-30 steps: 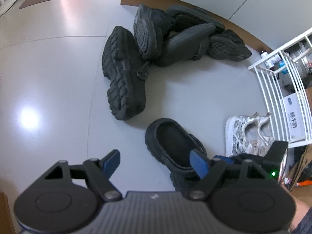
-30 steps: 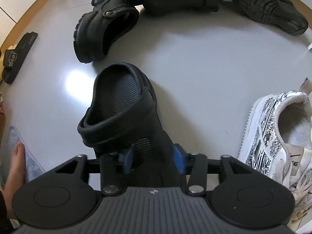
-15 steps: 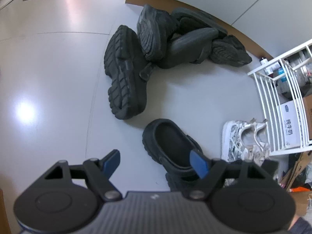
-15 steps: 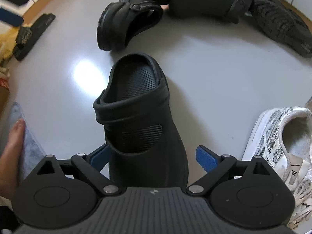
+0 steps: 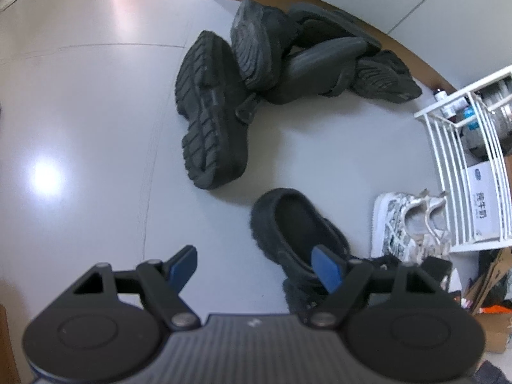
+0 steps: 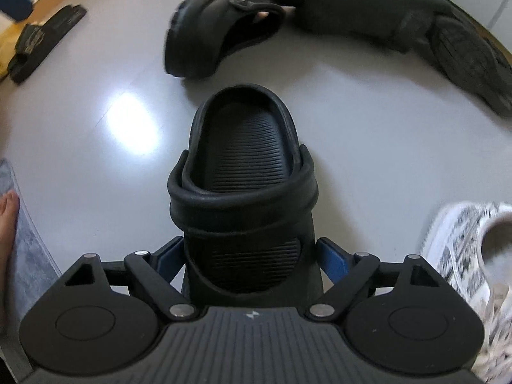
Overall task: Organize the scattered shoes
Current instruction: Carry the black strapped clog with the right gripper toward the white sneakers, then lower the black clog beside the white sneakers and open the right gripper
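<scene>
A black clog (image 6: 243,147) stands upright on the grey floor, heel end away from me, between the blue pads of my right gripper (image 6: 252,249). Those jaws are closing on the clog's toe part and the pads sit right at its sides; I see no squeeze. The same clog (image 5: 297,224) lies just ahead and right of my left gripper (image 5: 252,256), which is open with only floor between its fingers. A pile of black shoes (image 5: 304,60) lies farther off by the wall, with a chunky-soled clog (image 5: 211,112) tipped on its side.
A pair of white patterned sneakers (image 5: 409,224) stands to the right of the clog, beside a white wire rack (image 5: 464,160) holding a box (image 5: 483,204). A black sandal (image 6: 41,41) lies far left. A person's bare foot (image 6: 8,224) rests on a grey mat (image 6: 28,256).
My right gripper let go of the clog's upper, spread wide, and came down around the clog's wider toe part. The left gripper has stayed where it was, still open.
</scene>
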Action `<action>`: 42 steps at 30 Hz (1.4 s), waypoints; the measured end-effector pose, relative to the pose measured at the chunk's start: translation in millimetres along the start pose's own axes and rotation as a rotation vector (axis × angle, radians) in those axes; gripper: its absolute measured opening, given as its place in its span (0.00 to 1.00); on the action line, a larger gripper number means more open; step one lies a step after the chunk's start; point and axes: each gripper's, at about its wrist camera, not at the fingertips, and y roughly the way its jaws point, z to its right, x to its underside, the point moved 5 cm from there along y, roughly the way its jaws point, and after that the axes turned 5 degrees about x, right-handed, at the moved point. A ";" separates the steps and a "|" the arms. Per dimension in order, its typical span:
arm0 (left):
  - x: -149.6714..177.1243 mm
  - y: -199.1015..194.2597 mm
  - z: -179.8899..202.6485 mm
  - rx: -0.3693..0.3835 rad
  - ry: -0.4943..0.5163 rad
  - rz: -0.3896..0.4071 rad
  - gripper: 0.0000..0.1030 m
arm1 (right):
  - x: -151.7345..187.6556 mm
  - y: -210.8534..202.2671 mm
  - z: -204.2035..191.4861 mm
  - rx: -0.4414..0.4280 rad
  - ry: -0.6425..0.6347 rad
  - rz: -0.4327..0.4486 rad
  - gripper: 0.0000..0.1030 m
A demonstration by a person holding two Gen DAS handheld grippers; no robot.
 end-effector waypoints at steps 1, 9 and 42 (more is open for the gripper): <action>0.0 -0.7 0.8 0.001 -0.001 -0.001 0.78 | 2.6 -0.3 4.9 0.014 0.014 -0.011 0.87; 1.9 -2.9 13.2 -0.002 0.041 0.005 0.78 | 15.1 -6.5 27.2 0.080 0.137 -0.082 0.87; -3.5 -30.2 19.0 -0.075 0.099 0.120 0.78 | 23.5 -48.6 65.4 0.121 0.455 -0.139 0.90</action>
